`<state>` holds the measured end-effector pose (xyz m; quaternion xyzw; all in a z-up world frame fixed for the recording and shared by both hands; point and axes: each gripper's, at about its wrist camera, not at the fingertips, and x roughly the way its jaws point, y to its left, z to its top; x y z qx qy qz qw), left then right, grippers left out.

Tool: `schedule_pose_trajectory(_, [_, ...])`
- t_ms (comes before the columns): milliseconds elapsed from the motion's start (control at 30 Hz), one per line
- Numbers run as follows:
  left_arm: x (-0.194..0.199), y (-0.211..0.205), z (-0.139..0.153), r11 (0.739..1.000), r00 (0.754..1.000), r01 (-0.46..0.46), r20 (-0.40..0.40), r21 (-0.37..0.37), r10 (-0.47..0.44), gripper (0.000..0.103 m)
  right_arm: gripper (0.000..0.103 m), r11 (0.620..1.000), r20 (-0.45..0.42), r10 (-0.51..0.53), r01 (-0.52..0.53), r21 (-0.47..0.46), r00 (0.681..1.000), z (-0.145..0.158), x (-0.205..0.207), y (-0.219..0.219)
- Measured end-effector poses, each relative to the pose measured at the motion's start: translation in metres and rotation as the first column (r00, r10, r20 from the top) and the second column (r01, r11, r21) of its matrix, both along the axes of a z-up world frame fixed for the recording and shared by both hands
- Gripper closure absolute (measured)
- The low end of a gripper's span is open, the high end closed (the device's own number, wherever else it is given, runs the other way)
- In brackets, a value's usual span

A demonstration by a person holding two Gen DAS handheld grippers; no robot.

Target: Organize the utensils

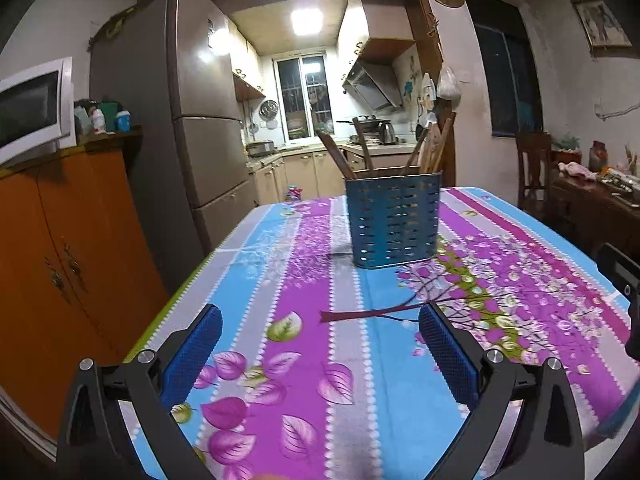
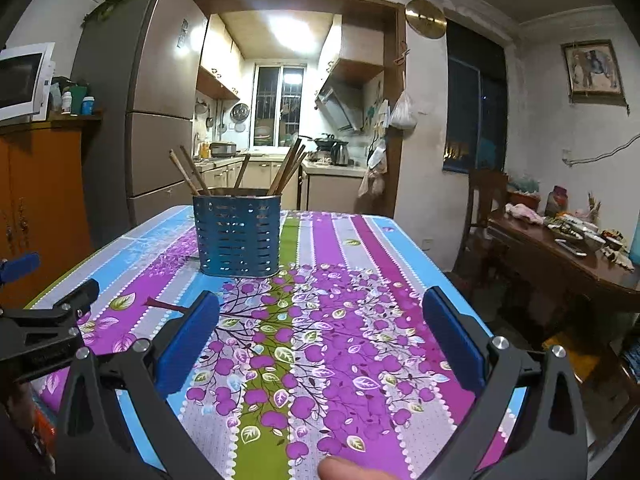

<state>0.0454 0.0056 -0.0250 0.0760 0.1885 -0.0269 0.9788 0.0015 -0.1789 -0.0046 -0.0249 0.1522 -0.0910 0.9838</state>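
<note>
A table (image 1: 280, 360) wears a bright cloth with blue, purple, grey and green stripes, with purple leaves and a tree. A blue metal basket (image 1: 394, 222) full of holes stands on it, with wooden sticks (image 1: 340, 158) poking up inside.

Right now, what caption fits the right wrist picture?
Open right gripper faces a blue slotted metal holder of wooden chopsticks on a flowery tablecloth.

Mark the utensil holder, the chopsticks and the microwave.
utensil holder (image 1: 394, 222), left wrist view, front perforated wall.
chopsticks (image 2: 286, 168), right wrist view, shafts of right-hand bunch.
microwave (image 1: 28, 110), left wrist view, dark door window.
</note>
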Motion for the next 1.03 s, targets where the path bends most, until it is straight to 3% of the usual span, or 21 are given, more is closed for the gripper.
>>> schedule_pose_trajectory(333, [-0.002,-0.001,0.004,0.997,0.999,0.035,-0.011,-0.066,-0.036,0.005,0.005,1.0,0.002,-0.012,0.012,-0.007,1.0,-0.001,-0.006,-0.008])
schedule_pose_trajectory(767, [-0.001,-0.007,0.003,0.998,0.999,0.021,-0.025,-0.065,-0.022,0.005,0.005,1.0,0.01,-0.029,0.029,0.001,1.0,-0.001,-0.006,-0.011])
schedule_pose_trajectory(867, [-0.001,-0.01,0.001,1.0,1.0,-0.01,-0.017,-0.022,0.01,0.005,0.005,0.999,0.013,-0.031,0.031,0.004,0.999,-0.002,-0.008,-0.012])
schedule_pose_trajectory(1033, [0.002,-0.009,0.0,1.0,1.0,-0.017,-0.027,-0.024,0.016,0.005,0.005,1.0,0.012,-0.03,0.031,-0.002,0.999,-0.002,-0.008,-0.011])
